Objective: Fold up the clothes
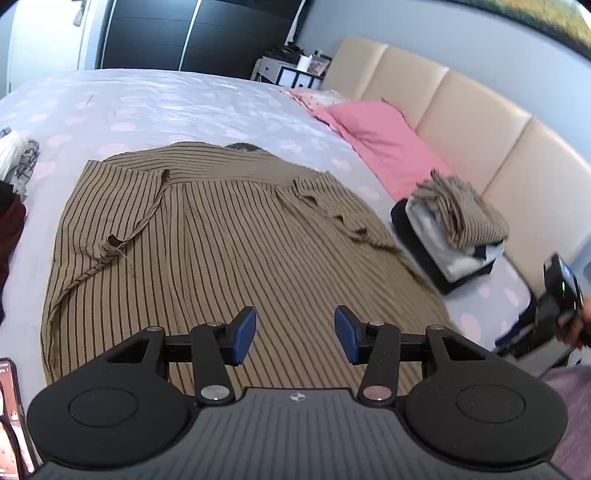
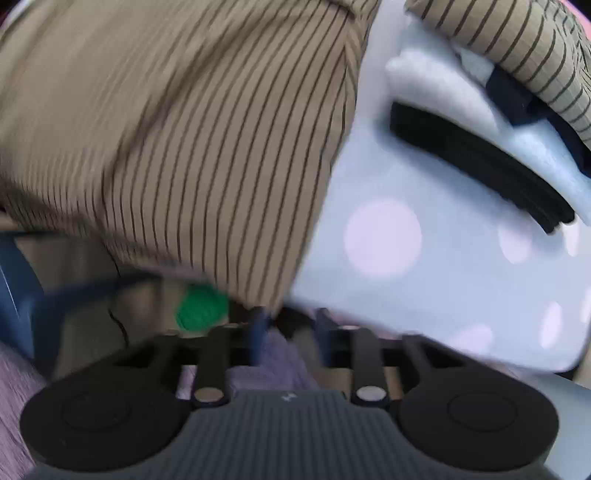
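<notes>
The left claw [image 1: 295,338] hangs part open and empty over the near hem of the striped garment [image 1: 221,229], spread flat on the bed [image 1: 147,99]. The right claw [image 2: 291,332], part open, grips nothing beside the garment's edge.

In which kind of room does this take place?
Most likely a bedroom: a bed with a dotted bedsheet, a padded headboard with a pink pillow against it, and a dark wardrobe behind.
</notes>
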`<action>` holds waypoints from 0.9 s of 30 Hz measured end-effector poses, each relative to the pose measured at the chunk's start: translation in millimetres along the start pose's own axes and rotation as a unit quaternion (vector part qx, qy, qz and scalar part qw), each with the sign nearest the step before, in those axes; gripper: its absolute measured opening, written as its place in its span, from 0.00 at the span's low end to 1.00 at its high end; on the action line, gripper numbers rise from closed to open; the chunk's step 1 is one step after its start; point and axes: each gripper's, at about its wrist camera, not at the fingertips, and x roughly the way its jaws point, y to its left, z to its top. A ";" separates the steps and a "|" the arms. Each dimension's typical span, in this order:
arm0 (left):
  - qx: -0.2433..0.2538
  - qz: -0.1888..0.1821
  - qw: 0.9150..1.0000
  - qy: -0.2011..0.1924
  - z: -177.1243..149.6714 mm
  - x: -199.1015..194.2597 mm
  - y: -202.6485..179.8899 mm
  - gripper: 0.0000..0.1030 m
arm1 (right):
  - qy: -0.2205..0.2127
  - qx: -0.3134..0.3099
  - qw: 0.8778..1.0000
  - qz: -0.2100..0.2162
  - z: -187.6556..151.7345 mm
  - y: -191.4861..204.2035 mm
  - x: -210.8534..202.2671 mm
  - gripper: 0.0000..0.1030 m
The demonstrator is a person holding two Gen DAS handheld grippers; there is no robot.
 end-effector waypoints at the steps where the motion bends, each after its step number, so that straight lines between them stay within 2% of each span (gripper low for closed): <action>1: 0.003 0.005 1.000 0.005 -1.6 2.6 -0.3 0.44 | -0.012 0.014 1.000 0.014 3.5 -5.7 3.2 0.38; 5: -0.004 0.021 0.999 0.041 -8.9 17.9 3.3 0.44 | -0.043 0.080 0.994 0.061 4.3 -30.7 29.2 0.35; 11: 0.001 0.030 0.997 0.074 -15.3 34.6 1.3 0.44 | -0.082 0.166 0.976 0.113 -13.2 -52.9 49.8 0.27; 13: 0.002 0.026 0.997 0.077 -16.6 35.7 -1.1 0.44 | -0.096 0.186 0.970 0.123 -18.6 -54.7 47.2 0.06; 14: 0.004 0.025 0.997 0.078 -16.6 36.3 -2.3 0.44 | -0.104 0.196 0.967 0.127 -20.6 -53.9 43.3 0.01; 20: 0.008 0.025 0.996 0.082 -15.1 39.5 -7.5 0.44 | -0.151 0.254 0.944 0.149 -29.8 -37.3 14.3 0.01; 27: 0.013 0.023 0.996 0.088 -1.1 41.8 -10.3 0.44 | -0.213 0.259 0.928 0.163 -27.5 -12.9 -22.6 0.01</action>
